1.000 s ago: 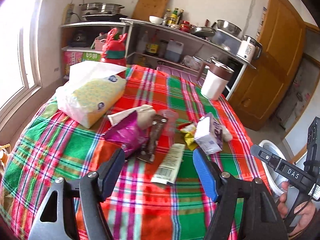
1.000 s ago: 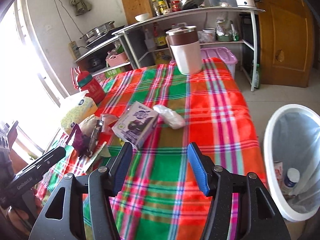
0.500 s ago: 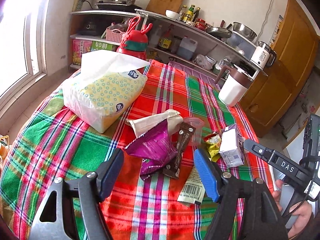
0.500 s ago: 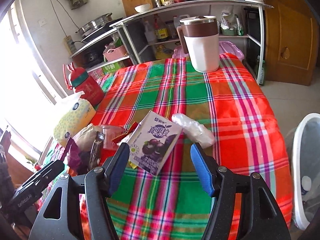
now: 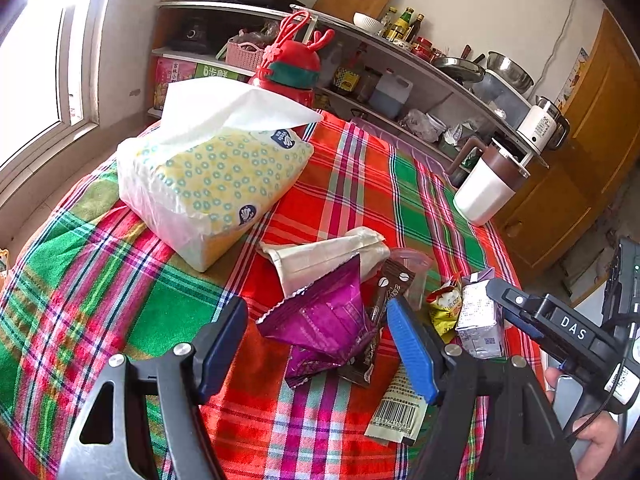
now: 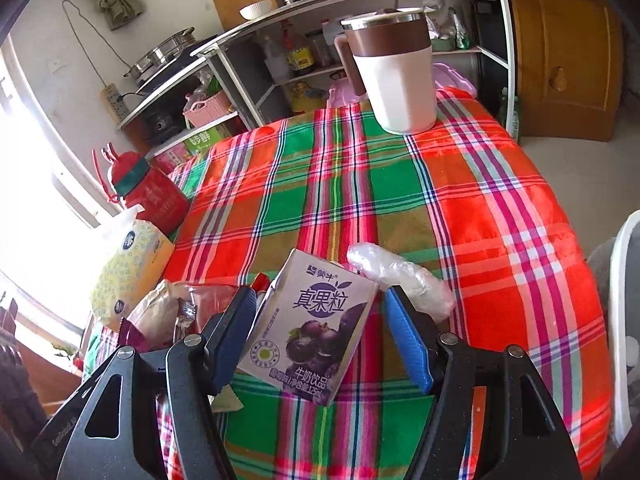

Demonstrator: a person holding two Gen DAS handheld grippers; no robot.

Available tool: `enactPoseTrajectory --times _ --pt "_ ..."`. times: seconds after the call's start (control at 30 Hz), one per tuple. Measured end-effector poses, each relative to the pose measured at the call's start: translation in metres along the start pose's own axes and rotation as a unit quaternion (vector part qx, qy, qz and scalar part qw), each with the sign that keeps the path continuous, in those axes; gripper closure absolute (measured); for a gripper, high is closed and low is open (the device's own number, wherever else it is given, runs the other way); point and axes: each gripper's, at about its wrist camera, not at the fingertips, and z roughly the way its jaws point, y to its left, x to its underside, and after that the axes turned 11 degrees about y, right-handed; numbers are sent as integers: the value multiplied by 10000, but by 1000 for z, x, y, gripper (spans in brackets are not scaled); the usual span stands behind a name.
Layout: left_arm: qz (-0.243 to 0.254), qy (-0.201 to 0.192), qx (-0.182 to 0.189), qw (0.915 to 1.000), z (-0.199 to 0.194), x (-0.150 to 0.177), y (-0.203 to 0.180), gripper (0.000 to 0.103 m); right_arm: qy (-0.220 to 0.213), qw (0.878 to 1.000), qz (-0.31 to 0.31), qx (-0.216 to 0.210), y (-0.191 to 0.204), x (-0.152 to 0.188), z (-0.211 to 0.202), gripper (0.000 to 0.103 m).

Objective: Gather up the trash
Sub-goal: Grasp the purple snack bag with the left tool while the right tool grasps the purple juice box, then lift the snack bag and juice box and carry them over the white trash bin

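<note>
Left wrist view showed the left gripper point(image 5: 316, 344) with its jaws spread apart over a purple snack wrapper point(image 5: 324, 316) that lay between the pads untouched. Just past it lay a dark brown sachet point(image 5: 386, 308), a barcode-printed packet point(image 5: 398, 408), a cream paper bag point(image 5: 320, 258) and a small yellow wrapper point(image 5: 444, 308), all heaped together on the plaid tablecloth point(image 5: 168, 304). Farther back sat a tissue pack point(image 5: 212, 184), then a red bottle point(image 5: 290, 76) near the table's far edge.

Right wrist view showed the right gripper point(image 6: 318, 340) with its jaws opening, a purple milk carton point(image 6: 310, 328) standing tilted between the blue pads, neither pad pressing on it. Touching the carton's far corner lay a crumpled clear plastic wrap point(image 6: 398, 280). At the right edge stood the rim of a white bin point(image 6: 624, 320). Well beyond, a white and brown jug point(image 6: 394, 72) stood at the far end of the table.
</note>
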Motion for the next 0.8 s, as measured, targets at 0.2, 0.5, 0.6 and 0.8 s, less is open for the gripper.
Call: enactPoseTrajectory --times 0.2,0.5,0.6,0.8 --pt "75 78 -129 9999 5 0 -4 47 93 9999 114 11 -1 1 6 36" --pt "109 28 -81 9999 2 2 -5 54 10 10000 32 -58 -3 6 -1 48" --pt "145 7 -63 9999 -1 5 -6 57 -47 10000 4 -73 -4 9 -4 48" --pt "170 -21 -30 9998 -5 10 -7 62 -184 9997 -77 -162 -6 16 -17 48"
